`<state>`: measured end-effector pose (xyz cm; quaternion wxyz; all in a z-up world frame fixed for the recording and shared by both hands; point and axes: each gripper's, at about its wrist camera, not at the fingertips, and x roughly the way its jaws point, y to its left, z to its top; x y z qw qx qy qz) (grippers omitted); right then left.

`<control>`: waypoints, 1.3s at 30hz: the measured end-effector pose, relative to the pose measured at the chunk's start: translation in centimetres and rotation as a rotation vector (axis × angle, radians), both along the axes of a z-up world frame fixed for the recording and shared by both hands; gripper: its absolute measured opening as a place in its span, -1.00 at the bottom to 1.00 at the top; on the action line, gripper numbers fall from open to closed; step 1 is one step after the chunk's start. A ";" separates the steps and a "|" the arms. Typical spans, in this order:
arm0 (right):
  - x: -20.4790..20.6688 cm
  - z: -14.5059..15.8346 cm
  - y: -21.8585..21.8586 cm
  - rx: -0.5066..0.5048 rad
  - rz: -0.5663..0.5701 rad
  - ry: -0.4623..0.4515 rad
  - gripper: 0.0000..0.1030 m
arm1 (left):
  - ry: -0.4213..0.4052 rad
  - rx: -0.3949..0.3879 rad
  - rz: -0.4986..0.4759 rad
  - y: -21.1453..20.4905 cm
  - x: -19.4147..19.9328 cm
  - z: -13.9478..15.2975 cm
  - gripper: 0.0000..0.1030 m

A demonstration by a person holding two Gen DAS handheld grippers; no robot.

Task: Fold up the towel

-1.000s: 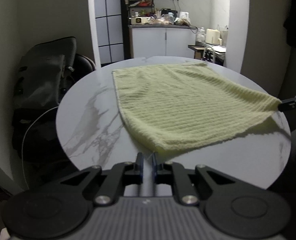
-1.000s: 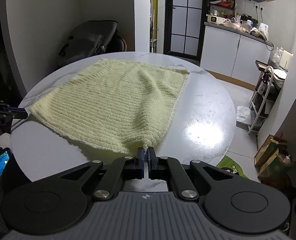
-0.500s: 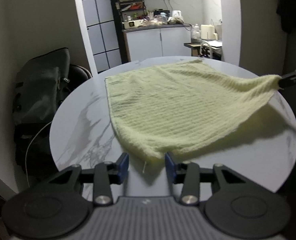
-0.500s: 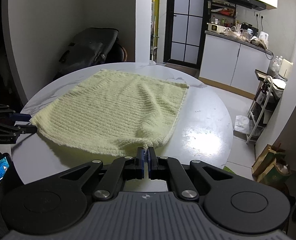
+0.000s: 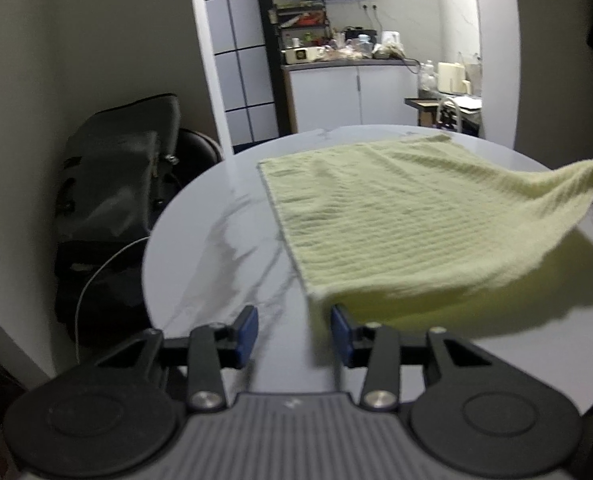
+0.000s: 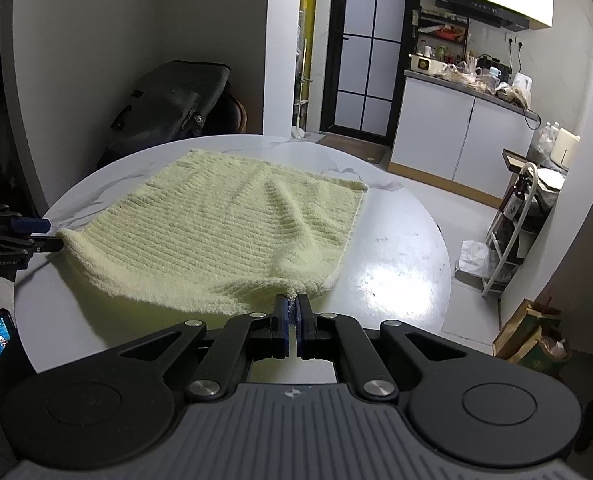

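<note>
Plainly, the pale yellow towel [image 6: 232, 224] lay spread over the round marble table [image 6: 400, 264], its far edge flat near the table's far edge and its near edge lifted off the surface. The right gripper [image 6: 292, 312] had its fingers pinched tight on the towel's near right corner, raising that corner over the table's near edge. The left gripper [image 5: 294, 330] stood with its fingers half apart and held nothing; the towel's near left corner [image 5: 316, 300] hung just beside its right pad [image 5: 340, 330], touching or nearly so, and the gap between the pads was bare.

To my eye the step in hand was getting a grip on that left corner, so that both near corners could be carried over to the far edge together. Doing it well would have meant sliding the left gripper sideways until the corner sat squarely between the pads, then closing on both hem and pile, not on a loose thread. The right side ought to have waited level meanwhile, since pulling ahead could drag the cloth askew and spoil the fold line.
</note>
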<state>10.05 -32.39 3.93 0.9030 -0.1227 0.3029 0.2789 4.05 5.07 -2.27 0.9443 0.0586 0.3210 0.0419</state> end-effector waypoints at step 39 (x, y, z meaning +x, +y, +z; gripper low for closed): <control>5.7 3.8 9.0 0.074 0.117 -0.092 -0.92 | 0.008 -0.100 -0.080 0.7 -0.4 -0.4 -0.14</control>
